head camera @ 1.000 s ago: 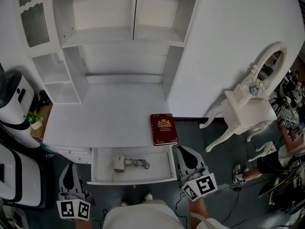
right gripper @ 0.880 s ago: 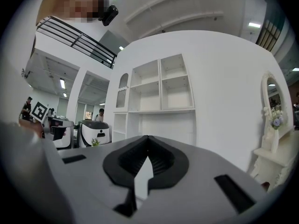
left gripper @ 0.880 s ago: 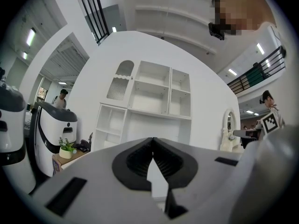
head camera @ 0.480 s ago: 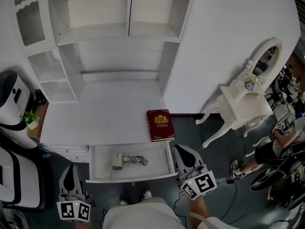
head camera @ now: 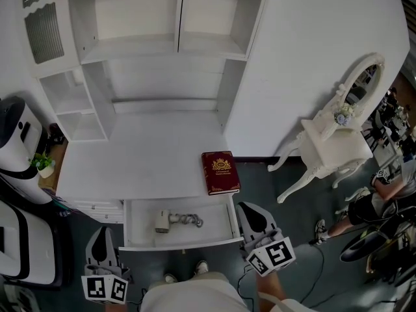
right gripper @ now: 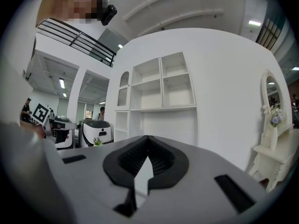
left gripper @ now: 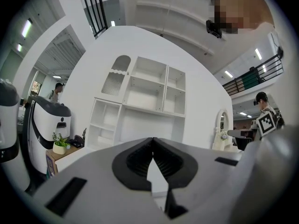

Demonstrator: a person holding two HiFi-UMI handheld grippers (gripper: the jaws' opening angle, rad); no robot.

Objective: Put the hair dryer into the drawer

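The hair dryer [head camera: 163,221] is small and pale, and lies in the open white drawer [head camera: 179,243] with its cord [head camera: 189,221] coiled to its right. My left gripper [head camera: 101,234] hangs left of the drawer front, shut with nothing in it. In the left gripper view its jaws [left gripper: 153,141] meet at the tips and face the white shelf unit. My right gripper [head camera: 249,208] is beside the drawer's right front corner, also shut and empty. In the right gripper view it [right gripper: 147,138] shows nothing between the pads.
A red book [head camera: 220,172] lies at the right front of the white desk top [head camera: 143,155]. A white ornate table with a mirror [head camera: 331,142] stands to the right. A white machine [head camera: 16,135] and a small plant [head camera: 44,164] are at the left. People are at the far right.
The head view has shifted slightly. Both grippers, the drawer and the hair dryer stand as before.
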